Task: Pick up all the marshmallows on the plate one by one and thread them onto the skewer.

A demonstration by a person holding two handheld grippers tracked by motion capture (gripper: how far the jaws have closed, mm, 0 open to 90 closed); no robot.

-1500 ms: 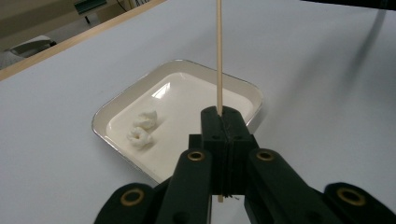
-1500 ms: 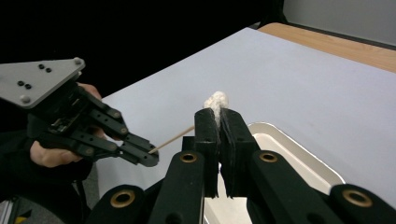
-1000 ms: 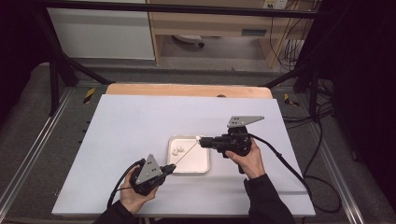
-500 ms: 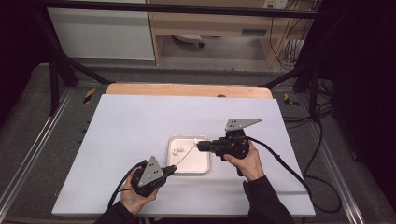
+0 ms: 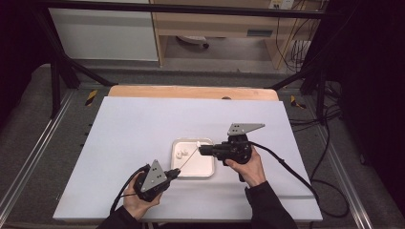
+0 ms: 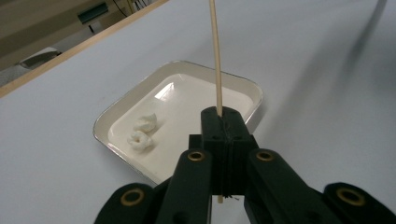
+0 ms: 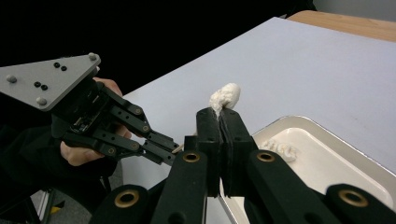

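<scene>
Left gripper [image 5: 177, 172] low near table's front edge, jaws clamped together. Right gripper [image 5: 200, 150] held higher, pointed left, jaws closed.

In the left gripper view the skewer [image 6: 216, 56] leaves the frame at the top edge, so its far end is cut off; its lower part is hidden between the closed jaws of the left tool [image 6: 223, 122]; in the right gripper view the contact between the white piece [image 7: 225, 97] and the right tool [image 7: 219, 122] is hidden behind the jaw tips; the tray [image 7: 327, 154] is cut off by the right and bottom edges; in the high view the white pieces [image 5: 181, 154] are too small to tell apart.
</scene>
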